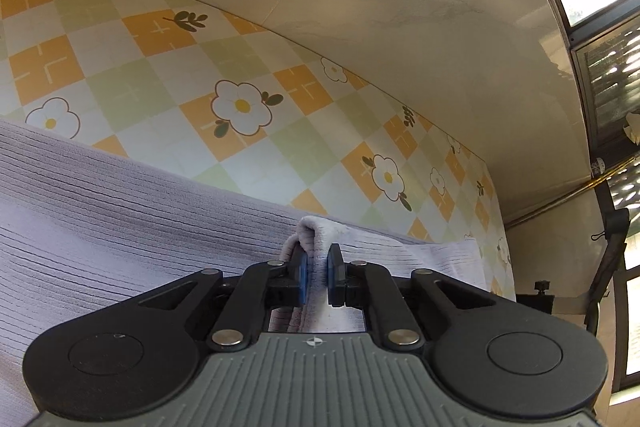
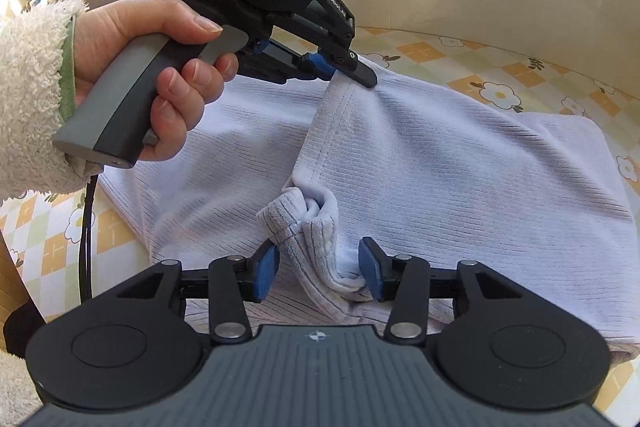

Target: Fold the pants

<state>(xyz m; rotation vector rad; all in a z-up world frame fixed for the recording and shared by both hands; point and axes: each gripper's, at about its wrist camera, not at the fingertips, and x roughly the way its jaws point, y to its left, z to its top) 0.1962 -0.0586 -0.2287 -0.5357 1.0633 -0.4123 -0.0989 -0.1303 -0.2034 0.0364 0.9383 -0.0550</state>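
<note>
1. Gripping a raised fold of the pants [image 1: 120, 227], the left gripper [image 1: 316, 275] has its jaws closed on the ribbed lavender fabric; the blue pads [image 1: 301, 277] press the fold from both sides.
2. From the right wrist view, the left gripper [image 2: 340, 67] pinches the hem edge at the far side of the pants [image 2: 440, 167].
3. The right gripper [image 2: 318, 273] has its jaws parted. A bunched cuff [image 2: 304, 223] sits between the pads [image 2: 266, 273], which do not clamp it.
4. The pants lie spread on the desk [image 1: 180, 75], which is covered in a checked, flowered cloth.
5. A hand [image 2: 152, 67] in a fleecy white sleeve [image 2: 28, 87] holds the left gripper's handle, with one finger on the trigger.
</note>
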